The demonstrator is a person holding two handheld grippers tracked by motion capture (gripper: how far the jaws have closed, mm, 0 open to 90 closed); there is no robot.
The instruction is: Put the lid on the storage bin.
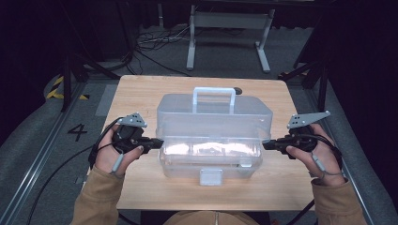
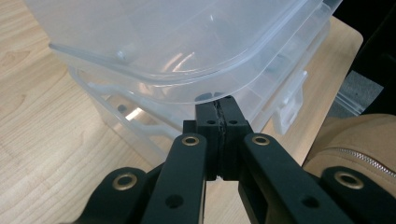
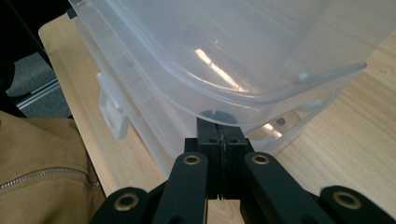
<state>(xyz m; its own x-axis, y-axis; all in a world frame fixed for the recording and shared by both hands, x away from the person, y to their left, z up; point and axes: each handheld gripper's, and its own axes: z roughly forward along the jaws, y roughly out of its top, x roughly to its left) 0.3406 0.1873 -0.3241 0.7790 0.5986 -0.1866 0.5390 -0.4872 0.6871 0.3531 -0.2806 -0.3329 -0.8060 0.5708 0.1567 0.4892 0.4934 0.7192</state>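
A clear plastic storage box stands in the middle of the wooden table [image 1: 141, 93]. Its lid [image 1: 213, 117], which carries a white handle [image 1: 214, 91], is lifted at the front, above the base [image 1: 211, 164]. A front latch [image 1: 210, 177] hangs loose on the base. My left gripper [image 1: 159, 142] is shut, its tips pressed under the lid's left rim. My right gripper [image 1: 265, 145] is shut too, under the right rim. In the left gripper view the closed tips [image 2: 219, 100] touch the lid [image 2: 177, 42] from below. The right gripper view shows its tips [image 3: 217, 116] under the lid [image 3: 224, 42] in the same way.
A small dark object [image 1: 238, 90] lies at the table's back edge behind the box. On the floor beyond stand a white frame [image 1: 230, 28] and cables. A "4" [image 1: 77, 132] is marked on the floor at the left. Bare table shows on both sides of the box.
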